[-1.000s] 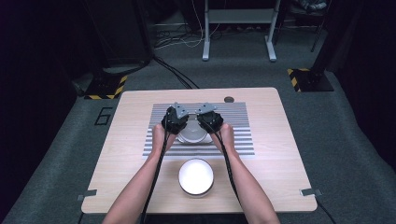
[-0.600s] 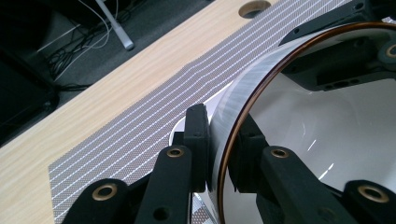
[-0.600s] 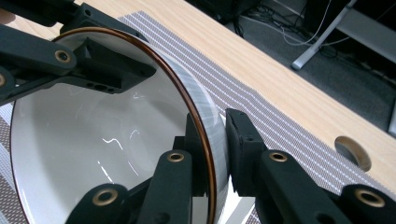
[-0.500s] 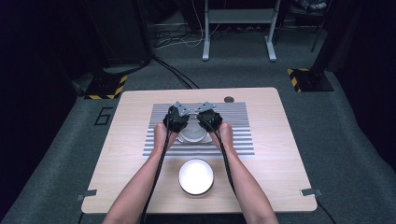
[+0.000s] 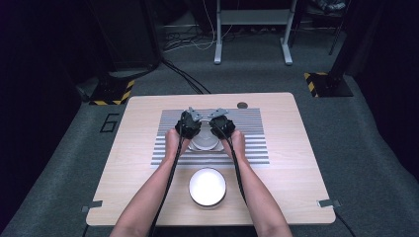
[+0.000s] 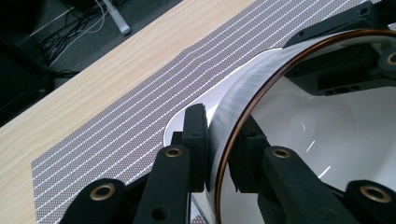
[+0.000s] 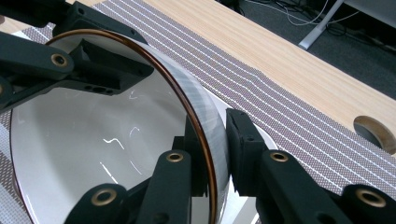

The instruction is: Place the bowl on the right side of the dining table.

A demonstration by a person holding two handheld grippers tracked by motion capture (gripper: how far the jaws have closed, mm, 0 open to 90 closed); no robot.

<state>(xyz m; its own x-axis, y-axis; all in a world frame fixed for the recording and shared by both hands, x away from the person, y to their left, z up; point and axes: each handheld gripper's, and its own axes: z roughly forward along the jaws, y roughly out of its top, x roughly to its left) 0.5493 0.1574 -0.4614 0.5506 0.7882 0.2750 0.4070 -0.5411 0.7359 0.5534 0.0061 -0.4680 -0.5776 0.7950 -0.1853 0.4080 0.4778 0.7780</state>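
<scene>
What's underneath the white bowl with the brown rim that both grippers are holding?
Beneath the white bowl with the brown rim lies a white plate, its edge peeking out, on the grey striped placemat. The plate's middle is covered by the bowl, so whether they touch cannot be told.

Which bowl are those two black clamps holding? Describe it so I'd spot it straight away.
On the wooden table, find the striped grey mat. The held bowl sits mid-mat between both hands, its wall pinched on opposite sides. Unlike the other white bowl on bare wood nearer the person, it has a thin brown rim.
</scene>
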